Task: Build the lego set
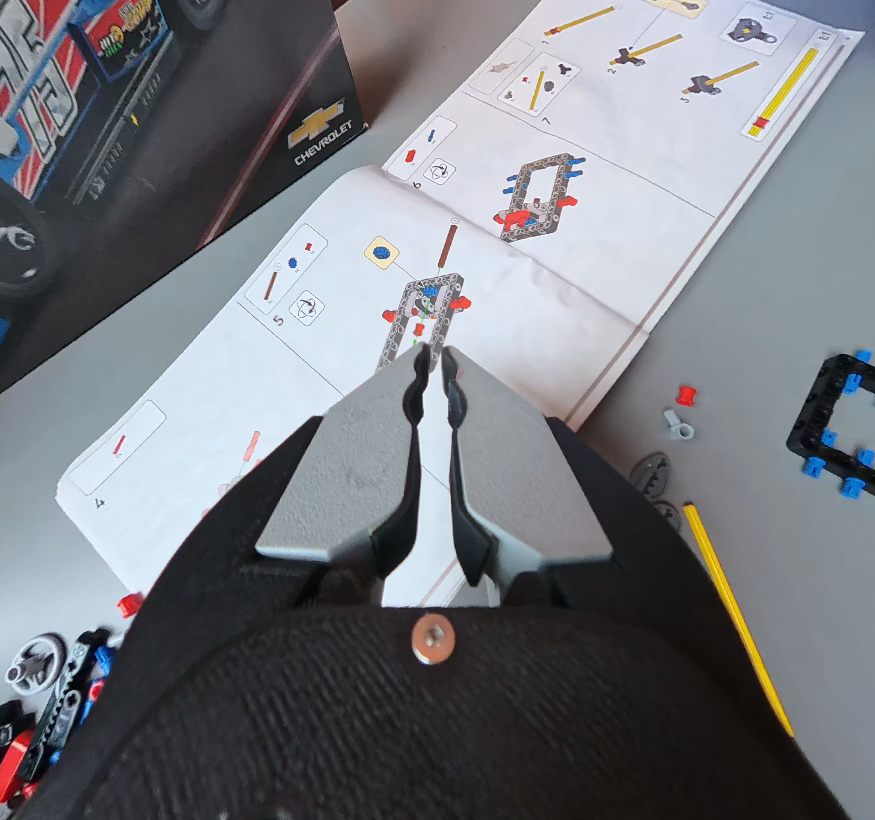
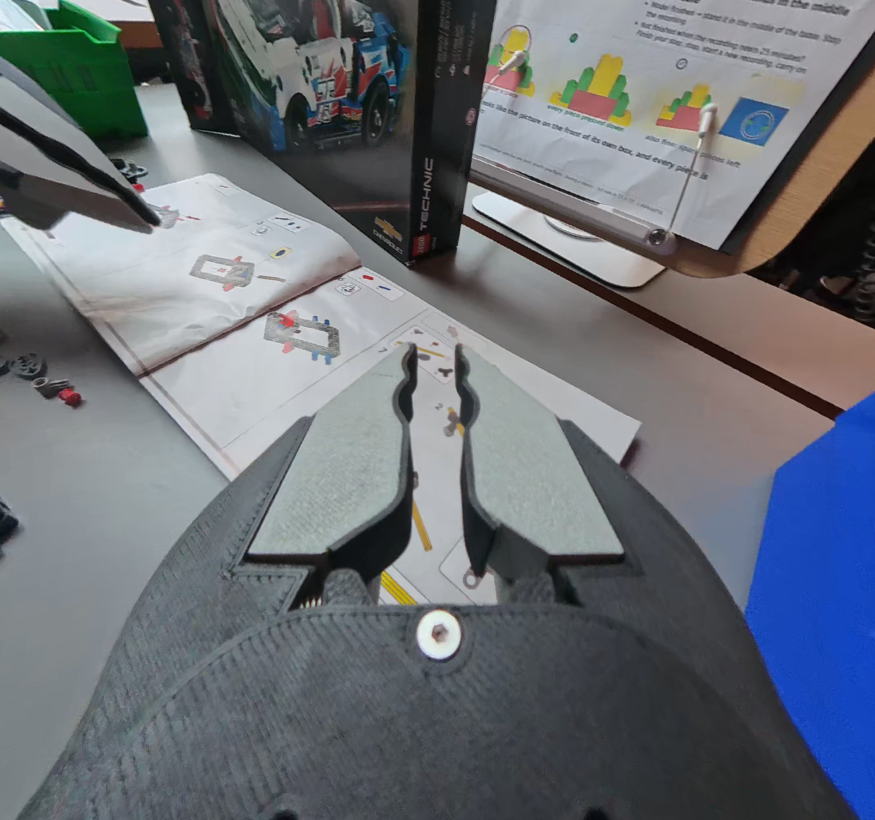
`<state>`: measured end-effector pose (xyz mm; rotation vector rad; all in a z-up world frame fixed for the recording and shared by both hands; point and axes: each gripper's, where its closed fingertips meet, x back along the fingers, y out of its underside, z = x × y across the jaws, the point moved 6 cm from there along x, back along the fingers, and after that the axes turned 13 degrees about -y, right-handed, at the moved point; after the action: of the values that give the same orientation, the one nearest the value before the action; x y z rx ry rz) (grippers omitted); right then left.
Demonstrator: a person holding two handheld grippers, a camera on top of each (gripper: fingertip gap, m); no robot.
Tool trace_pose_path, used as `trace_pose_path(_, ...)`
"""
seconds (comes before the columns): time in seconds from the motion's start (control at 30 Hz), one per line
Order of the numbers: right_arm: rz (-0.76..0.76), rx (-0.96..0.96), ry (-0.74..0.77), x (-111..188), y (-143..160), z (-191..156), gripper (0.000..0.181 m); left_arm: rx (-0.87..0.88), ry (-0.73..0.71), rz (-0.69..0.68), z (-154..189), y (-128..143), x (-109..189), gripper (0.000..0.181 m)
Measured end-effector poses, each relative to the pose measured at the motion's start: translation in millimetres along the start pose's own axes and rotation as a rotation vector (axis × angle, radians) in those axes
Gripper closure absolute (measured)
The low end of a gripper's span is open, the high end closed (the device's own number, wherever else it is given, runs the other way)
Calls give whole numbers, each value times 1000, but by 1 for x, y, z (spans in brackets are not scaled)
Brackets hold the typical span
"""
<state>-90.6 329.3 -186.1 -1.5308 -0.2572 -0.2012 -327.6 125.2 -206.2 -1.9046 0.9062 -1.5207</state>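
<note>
My left gripper (image 1: 434, 356) hovers over the open instruction booklet (image 1: 521, 286); its jaws are almost together with nothing between them. A black lego frame with blue pins (image 1: 838, 423) lies at the right edge. A red bush (image 1: 685, 395), a grey connector (image 1: 680, 426), a dark grey piece (image 1: 651, 473) and a yellow axle (image 1: 734, 608) lie near it. My right gripper (image 2: 434, 351) is slightly open and empty over the booklet's right page (image 2: 265, 385). The left gripper (image 2: 142, 217) shows at the left of the right wrist view.
The set's box (image 1: 165, 87) stands behind the booklet and also shows in the right wrist view (image 2: 331, 87). A pile of loose parts (image 1: 52, 702) lies at the lower left. A screen on a stand (image 2: 663, 87), a green bin (image 2: 71, 72) and a blue object (image 2: 814, 584) border the grey table. To reach the dark grey piece (image 1: 651, 473) in a straight line is about 12 cm for my left fingers, about 25 cm for my right. It turns up in the right wrist view (image 2: 33, 366) as well.
</note>
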Motion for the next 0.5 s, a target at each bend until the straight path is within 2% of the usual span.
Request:
trace_pose_path(0.1,8,-45,43,4,3,9,168,-7,5,9,2,-2,2,180)
trace_pose_path(0.23,19,-72,2,1,5,9,168,-57,31,-8,10,-2,5,181)
trace_pose_path(0.37,3,-27,-126,-11,4,-11,168,-80,184,-19,28,-3,12,181)
trace_pose_path(0.43,4,10,-215,-18,1,-29,168,-79,294,-75,37,1,20,176)
trace_pose_path(0.5,-5,46,-322,-27,1,-51,168,-95,303,-116,40,3,28,171)
